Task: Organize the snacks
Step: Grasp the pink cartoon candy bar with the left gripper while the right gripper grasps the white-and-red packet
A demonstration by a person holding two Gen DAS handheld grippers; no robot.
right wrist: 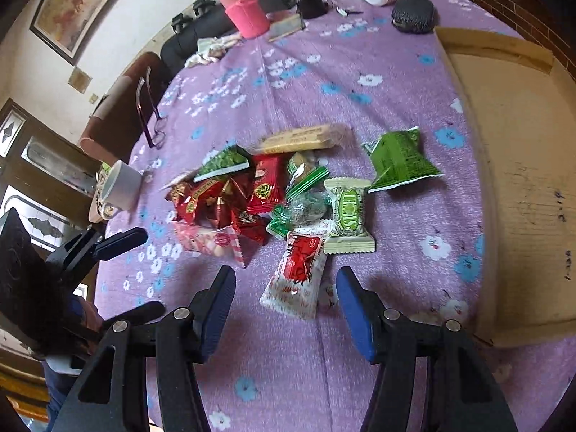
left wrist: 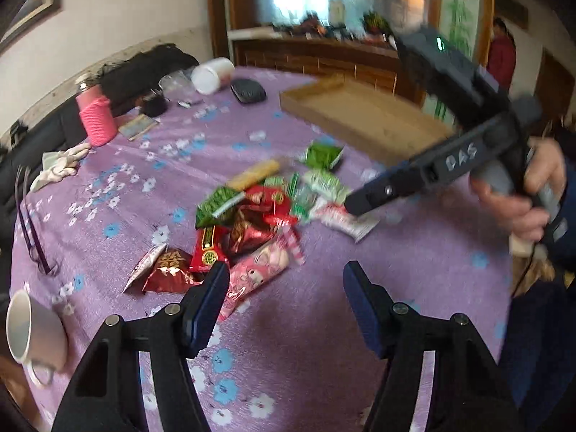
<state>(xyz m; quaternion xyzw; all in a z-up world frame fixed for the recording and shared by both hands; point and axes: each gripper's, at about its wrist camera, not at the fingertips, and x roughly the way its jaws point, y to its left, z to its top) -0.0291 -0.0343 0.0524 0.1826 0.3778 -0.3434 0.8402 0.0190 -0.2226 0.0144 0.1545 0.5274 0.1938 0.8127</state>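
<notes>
A heap of snack packets [left wrist: 259, 208] [right wrist: 270, 194], red, green and pink, lies in the middle of the purple flowered tablecloth [left wrist: 360, 324]. Beyond it sits a shallow cardboard tray [left wrist: 360, 118] [right wrist: 522, 180] with nothing in it. My left gripper [left wrist: 286, 280] hovers open just short of the heap, its left finger beside a pink packet [left wrist: 255, 273]. My right gripper [right wrist: 284, 284] is open too, and a red-and-white packet [right wrist: 298, 273] lies on the cloth between its fingers, untouched by the pads. In the left wrist view the right gripper [left wrist: 356, 205] points down at that packet [left wrist: 345, 221], held by a hand [left wrist: 518, 201].
A white mug [left wrist: 32, 331] [right wrist: 118, 187] lies on its side at the table's near-left edge, by a pair of glasses [left wrist: 32, 223] [right wrist: 151, 115]. At the far side stand a pink bottle [left wrist: 95, 115] [right wrist: 246, 14], a white jar [left wrist: 212, 73] and a black pouch [left wrist: 248, 90].
</notes>
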